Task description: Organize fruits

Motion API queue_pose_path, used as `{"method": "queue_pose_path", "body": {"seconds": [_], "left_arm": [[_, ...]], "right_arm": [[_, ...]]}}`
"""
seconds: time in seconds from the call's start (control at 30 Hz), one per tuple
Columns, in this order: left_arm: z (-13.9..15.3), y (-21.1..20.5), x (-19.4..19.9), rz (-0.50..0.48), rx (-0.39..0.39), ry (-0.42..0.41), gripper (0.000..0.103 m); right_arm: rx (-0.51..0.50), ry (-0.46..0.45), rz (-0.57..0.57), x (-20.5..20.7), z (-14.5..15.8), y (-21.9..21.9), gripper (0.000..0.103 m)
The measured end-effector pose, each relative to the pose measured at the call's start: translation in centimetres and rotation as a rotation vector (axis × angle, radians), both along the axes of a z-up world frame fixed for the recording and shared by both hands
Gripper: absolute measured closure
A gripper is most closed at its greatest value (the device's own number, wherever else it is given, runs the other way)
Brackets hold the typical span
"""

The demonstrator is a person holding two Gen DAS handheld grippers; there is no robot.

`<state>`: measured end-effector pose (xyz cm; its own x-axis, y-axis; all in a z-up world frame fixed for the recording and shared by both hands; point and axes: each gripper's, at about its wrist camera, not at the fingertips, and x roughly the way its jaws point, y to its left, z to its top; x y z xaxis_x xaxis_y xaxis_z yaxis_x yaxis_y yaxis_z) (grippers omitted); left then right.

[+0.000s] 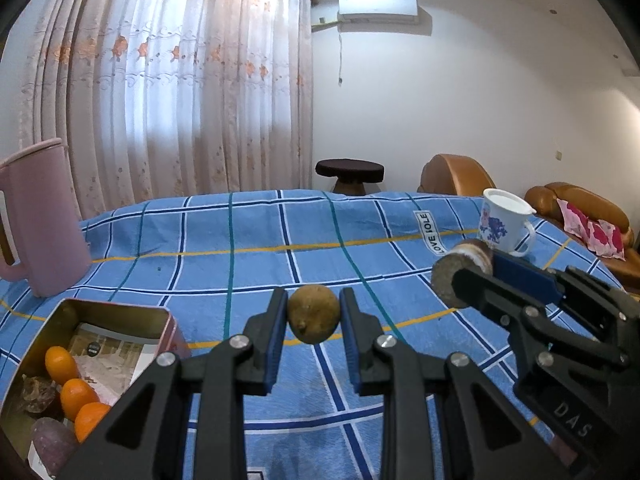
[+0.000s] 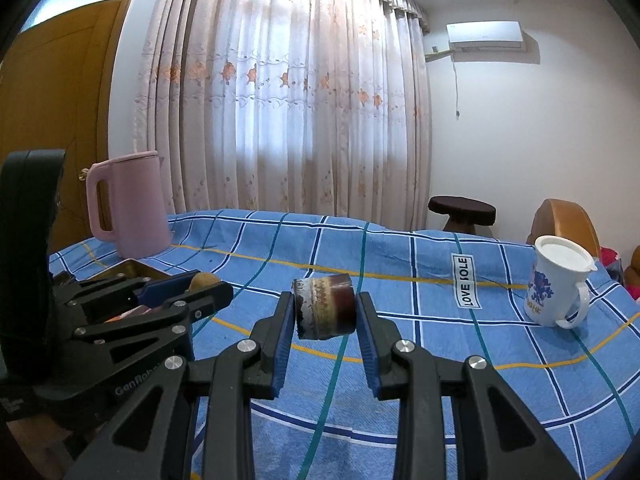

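My left gripper (image 1: 314, 314) is shut on a brown kiwi (image 1: 314, 313) and holds it above the blue checked tablecloth (image 1: 248, 264). My right gripper (image 2: 325, 312) is shut on a small brown glazed cup (image 2: 325, 307), held on its side above the cloth; it also shows in the left wrist view (image 1: 460, 270). An open metal tin (image 1: 116, 312) at the lower left holds three oranges (image 1: 74, 394), a dark brown fruit (image 1: 34, 394) and a purplish fruit (image 1: 50, 438). The left gripper with the kiwi shows at the left of the right wrist view (image 2: 204, 280).
A pink jug (image 1: 40, 216) stands at the table's far left, behind the tin. A white lidded mug with a blue print (image 1: 502, 222) stands at the far right. Beyond the table are a dark stool (image 1: 349, 172), brown sofas (image 1: 580, 204) and curtains.
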<state>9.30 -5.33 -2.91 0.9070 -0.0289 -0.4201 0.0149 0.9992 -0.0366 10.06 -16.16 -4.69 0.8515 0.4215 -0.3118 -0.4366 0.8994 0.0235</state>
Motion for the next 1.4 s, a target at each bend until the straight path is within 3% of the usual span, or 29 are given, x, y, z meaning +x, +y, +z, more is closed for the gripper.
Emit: {"method": "queue_pose_path", "body": {"seconds": [0.53,0.83,1.0,1.2,1.4], "left_arm": [[0.0,0.3,-0.7,0.001,0.004,-0.003,0.076],[-0.2,2.5,-2.3,0.01,-0.012,0.009,0.076],[-0.1,3.9,-2.8,-0.006,-0.039,0.021,0.076],[0.1,3.4,-2.9,-0.039,-0.058,0.024,0.076],[0.2,2.6,-3.0,-0.051,-0.04,0.024,0.076]], "right_arm": [[0.013,0.013,-0.003,-0.5,0.1,-0.2,0.071],[-0.02,0.092,0.013,-0.1,-0.4,1.2,0.071],[0.011,0.146,-0.006,-0.5,-0.4,-2.0,0.071],[-0.051,0.228,-0.146,0.3,-1.2,-6.5,0.068],[-0.053,0.32,-0.118,2.0,-2.0,-6.7,0.06]]}}
